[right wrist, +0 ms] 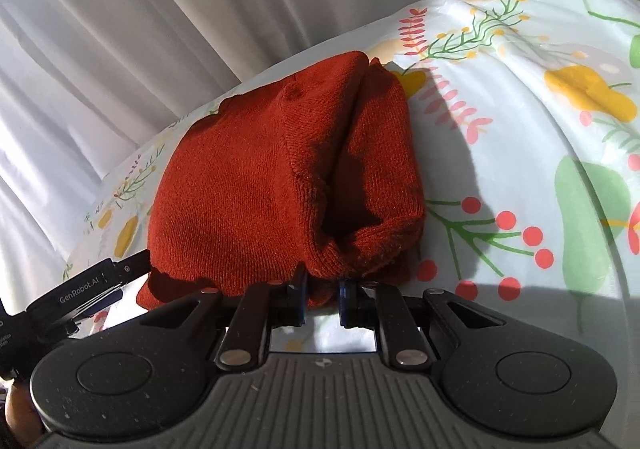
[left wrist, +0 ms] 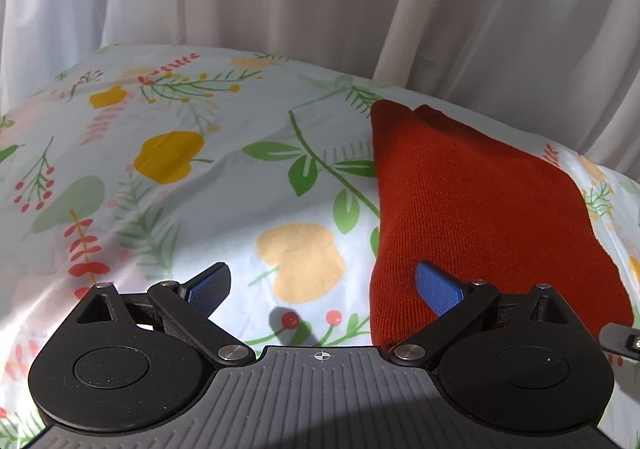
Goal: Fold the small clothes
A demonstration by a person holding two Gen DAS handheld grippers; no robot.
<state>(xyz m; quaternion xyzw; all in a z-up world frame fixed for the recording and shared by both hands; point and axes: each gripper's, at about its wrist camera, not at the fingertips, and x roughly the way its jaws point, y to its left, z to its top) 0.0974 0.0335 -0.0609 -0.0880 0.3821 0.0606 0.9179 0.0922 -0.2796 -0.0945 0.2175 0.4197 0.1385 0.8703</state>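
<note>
Left tongs point(left wrist: 324, 289) spread wide, empty; right tongs point(right wrist: 322, 295) slightly parted at red knit point(right wrist: 256, 177) near hem, grip unclear; fold may spring open on bed point(left wrist: 224, 177).

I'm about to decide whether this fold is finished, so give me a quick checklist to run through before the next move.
1. Rust-red knitted garment lies folded on the floral bedsheet: ok.
2. Left gripper open, nothing between its fingers: ok.
3. Right gripper clear of the garment: cannot tell; its jaws stand narrow and the garment's near edge hangs right at the pads.
4. Fold tidy: not ok; a rolled edge bulges on the right side in the right wrist view.
5. Bare sheet beside the garment for another fold: ok.
</note>
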